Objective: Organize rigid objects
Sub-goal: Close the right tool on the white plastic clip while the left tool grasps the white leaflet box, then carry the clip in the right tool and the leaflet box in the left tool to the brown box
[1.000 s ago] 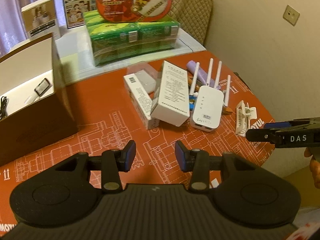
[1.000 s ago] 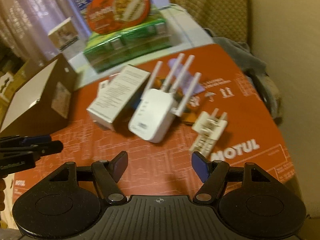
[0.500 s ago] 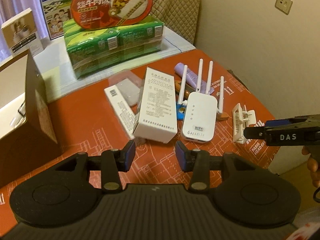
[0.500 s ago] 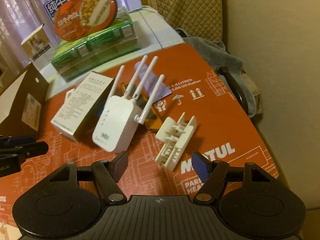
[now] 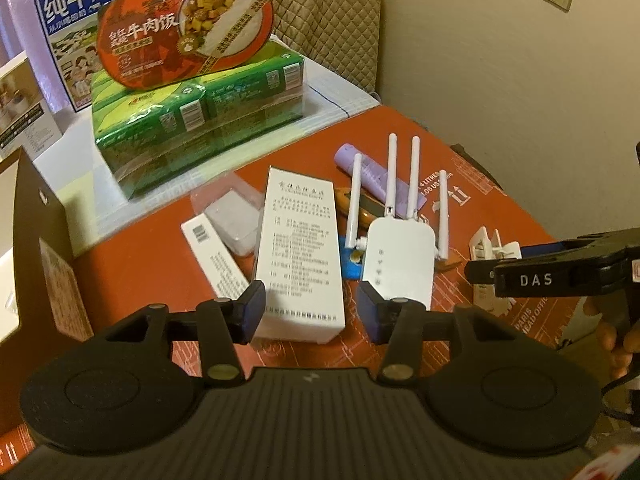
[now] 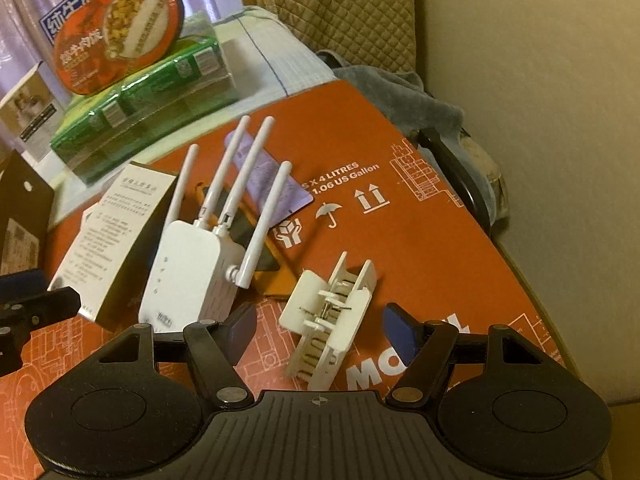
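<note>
an orange printed cardboard sheet [image 6: 420, 216] lies beside a beige wall [image 5: 500, 100], carrying a white printed box [image 5: 300, 248], a four-antenna white extender [image 5: 396, 264] and a white clip [image 6: 332, 312]. both grippers sit closer to these than a second ago; the left gripper [image 5: 310, 306], jaws just opening and empty, frames the box's near end. the right gripper [image 6: 318, 334], half open and empty, straddles the clip near the sheet's bare right edge.
</note>
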Demonstrator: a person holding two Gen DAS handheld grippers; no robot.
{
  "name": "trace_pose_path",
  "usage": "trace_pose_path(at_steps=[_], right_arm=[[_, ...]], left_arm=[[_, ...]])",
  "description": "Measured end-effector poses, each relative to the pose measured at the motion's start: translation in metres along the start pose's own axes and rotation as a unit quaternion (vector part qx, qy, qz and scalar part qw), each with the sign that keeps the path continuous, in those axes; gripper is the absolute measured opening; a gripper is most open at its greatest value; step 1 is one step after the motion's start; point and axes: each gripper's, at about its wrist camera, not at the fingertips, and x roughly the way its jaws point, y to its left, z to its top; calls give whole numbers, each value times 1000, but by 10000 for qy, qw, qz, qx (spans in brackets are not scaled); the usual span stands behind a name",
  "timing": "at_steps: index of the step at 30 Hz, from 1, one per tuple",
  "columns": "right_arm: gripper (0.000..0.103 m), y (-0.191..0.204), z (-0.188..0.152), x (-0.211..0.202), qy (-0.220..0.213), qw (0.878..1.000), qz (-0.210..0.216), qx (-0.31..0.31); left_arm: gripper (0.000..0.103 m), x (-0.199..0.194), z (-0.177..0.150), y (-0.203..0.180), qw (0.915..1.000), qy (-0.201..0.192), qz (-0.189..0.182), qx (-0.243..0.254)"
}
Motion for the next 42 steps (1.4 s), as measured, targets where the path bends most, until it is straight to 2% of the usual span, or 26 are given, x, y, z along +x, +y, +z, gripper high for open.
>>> trace_pose_path(at_steps=[4, 6, 9, 12, 20, 33, 42], right_arm=[[65, -1, 2, 8, 60, 10000, -57, 4], [54, -3, 3, 11, 90, 9999, -73, -21], [43, -5, 3, 16, 146, 9998, -86, -69], [42, -9, 4, 15, 114, 9998, -120, -147], [42, -23, 9, 12, 34, 9999, -106, -91], [42, -35, 12, 9, 58, 10000, -56, 52], [42, -37, 11, 3, 1, 10000, 70, 40]], left_arm=[[53, 8, 7, -2, 10000, 11, 10, 94], [54, 13, 10, -4, 9999, 22, 16, 167], [54, 21, 14, -7, 9996, 72, 33, 257], [57, 29, 20, -9, 9990, 63, 131, 419], [58, 51, 34, -13, 9967, 160, 367, 700], [58, 81, 37, -22, 9910, 393, 659, 1092], [56, 74, 37, -15, 9935, 287, 632, 907]])
